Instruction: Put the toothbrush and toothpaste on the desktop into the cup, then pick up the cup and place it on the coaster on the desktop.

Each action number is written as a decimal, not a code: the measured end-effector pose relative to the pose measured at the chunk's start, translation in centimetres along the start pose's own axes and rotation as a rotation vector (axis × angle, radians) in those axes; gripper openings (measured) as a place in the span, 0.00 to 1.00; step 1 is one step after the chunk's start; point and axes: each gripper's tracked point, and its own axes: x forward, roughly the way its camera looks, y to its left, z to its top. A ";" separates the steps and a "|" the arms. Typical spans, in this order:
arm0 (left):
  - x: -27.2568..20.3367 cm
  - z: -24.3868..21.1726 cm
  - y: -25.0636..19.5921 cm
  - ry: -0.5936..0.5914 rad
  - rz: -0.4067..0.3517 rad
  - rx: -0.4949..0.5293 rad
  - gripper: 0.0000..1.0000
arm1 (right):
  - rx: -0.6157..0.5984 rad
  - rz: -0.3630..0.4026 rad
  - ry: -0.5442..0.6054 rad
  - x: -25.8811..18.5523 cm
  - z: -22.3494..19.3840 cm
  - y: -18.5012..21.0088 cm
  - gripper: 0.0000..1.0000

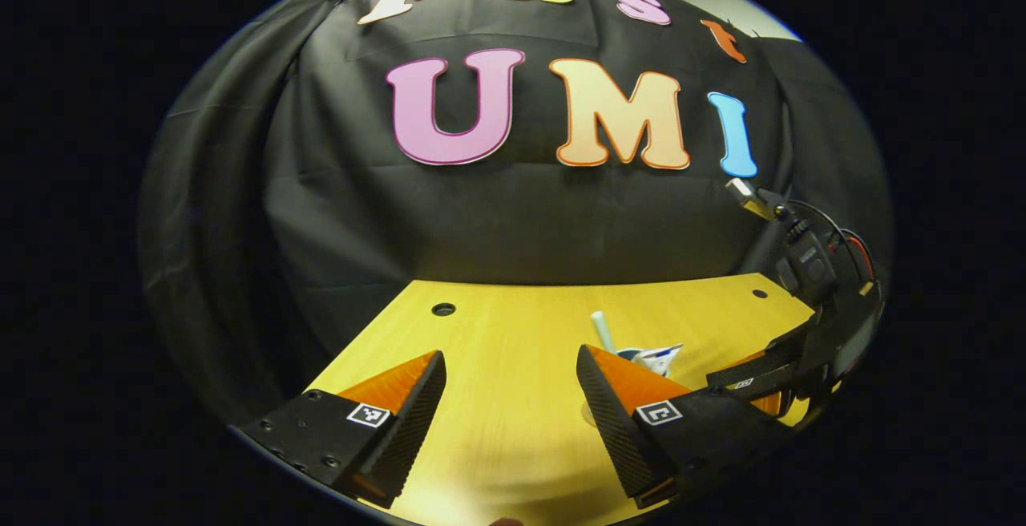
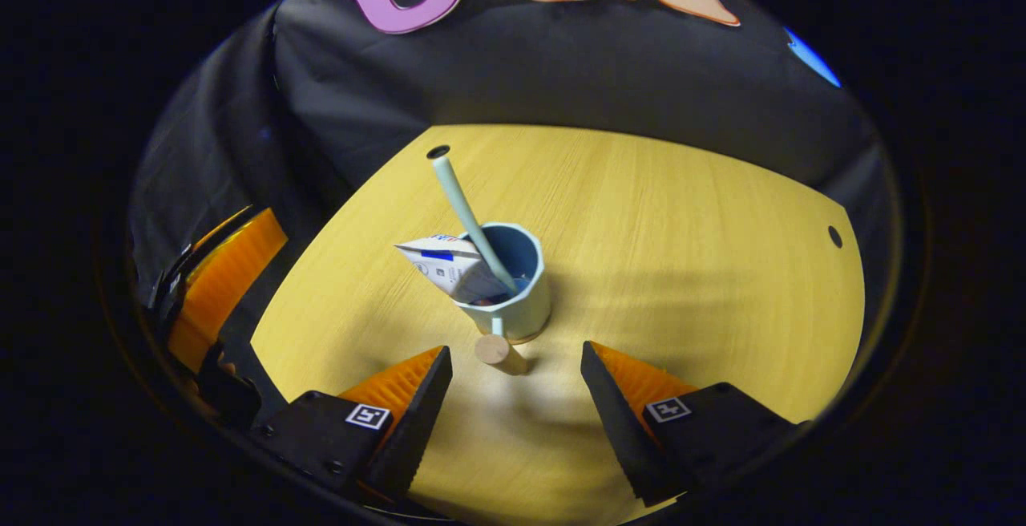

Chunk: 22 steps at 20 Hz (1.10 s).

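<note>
The desk [image 2: 657,213] carries the cup [image 2: 521,301], which stands upright ahead of my right gripper [image 2: 513,370], on the coaster [image 2: 525,339] showing at its base. My right gripper's fingers are spread, empty, flanking the cup's handle [image 2: 498,349] without touching it. My left gripper [image 1: 509,374] is spread over bare desk. The toothpaste [image 2: 449,268] and toothbrush [image 2: 469,217] lean inside the cup.
</note>
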 end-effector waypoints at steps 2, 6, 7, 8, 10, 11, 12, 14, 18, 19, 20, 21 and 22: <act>0.0 0.5 -1.9 -0.003 -0.026 -0.013 0.95 | 0.019 -0.018 -0.111 -2.3 1.2 -1.6 0.99; -0.3 2.1 -5.6 -0.027 -0.068 0.003 0.95 | 0.027 -0.090 -0.331 -8.1 4.2 -4.9 0.95; -0.4 2.7 -6.6 -0.042 -0.081 0.013 0.95 | 0.035 -0.109 -0.366 -9.5 4.6 -5.9 0.99; -0.5 3.4 -7.6 -0.056 -0.095 0.017 0.95 | 0.050 -0.121 -0.405 -10.8 5.1 -6.6 0.94; -0.9 4.6 -9.4 -0.080 -0.125 0.018 0.95 | 0.084 -0.156 -0.487 -13.1 6.1 -8.1 0.99; -1.0 4.9 -10.1 -0.090 -0.136 0.022 0.94 | 0.101 -0.177 -0.511 -14.0 6.2 -8.9 0.99; -1.2 5.4 -10.8 -0.102 -0.143 0.033 0.95 | 0.112 -0.192 -0.532 -14.7 6.3 -9.5 0.99; -1.4 6.1 -11.7 -0.121 -0.158 0.045 0.95 | 0.121 -0.226 -0.575 -15.7 6.5 -10.7 0.99; -1.4 6.0 -12.2 -0.118 -0.162 0.055 0.94 | 0.146 -0.290 -0.690 -18.0 8.1 -12.7 0.99; -1.4 6.1 -12.2 -0.118 -0.161 0.056 0.94 | 0.149 -0.295 -0.704 -18.4 8.4 -13.0 0.99; -1.4 6.1 -12.0 -0.120 -0.158 0.058 0.94 | 0.155 -0.301 -0.710 -18.6 8.4 -13.1 0.99; -1.5 6.3 -11.9 -0.130 -0.154 0.055 0.95 | 0.157 -0.310 -0.710 -18.7 8.3 -13.4 0.99; -1.4 6.5 -11.6 -0.137 -0.149 0.048 0.95 | 0.151 -0.313 -0.709 -18.9 8.4 -13.4 0.99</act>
